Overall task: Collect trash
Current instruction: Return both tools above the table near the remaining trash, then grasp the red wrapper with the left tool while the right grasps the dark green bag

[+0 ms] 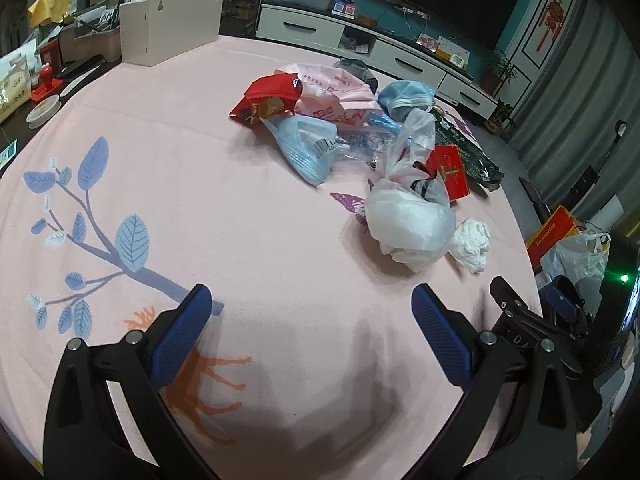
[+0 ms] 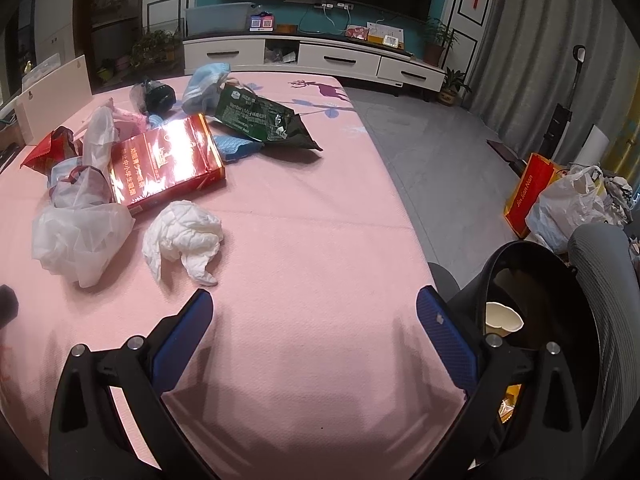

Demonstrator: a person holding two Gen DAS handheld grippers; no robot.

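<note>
Pink tablecloth (image 1: 168, 128) carries the trash: left to right, a red snack wrapper (image 1: 268, 98), a white plastic bag (image 1: 408, 224), then a crumpled tissue (image 2: 182, 236). Both the left gripper (image 1: 312, 312) and right gripper (image 2: 314, 316) hover released and empty. With a paper cup (image 2: 502, 318) already in the black bin (image 2: 532, 300) at near right, collecting seems underway; the right gripper likely reaches forward-left to clench the tissue.

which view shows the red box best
The right wrist view: the red box lies flat and close, its whole printed top face visible apart from glare. In the left wrist view the red box is far smaller, seen at an angle, and partly hidden behind the white plastic bag.
</note>
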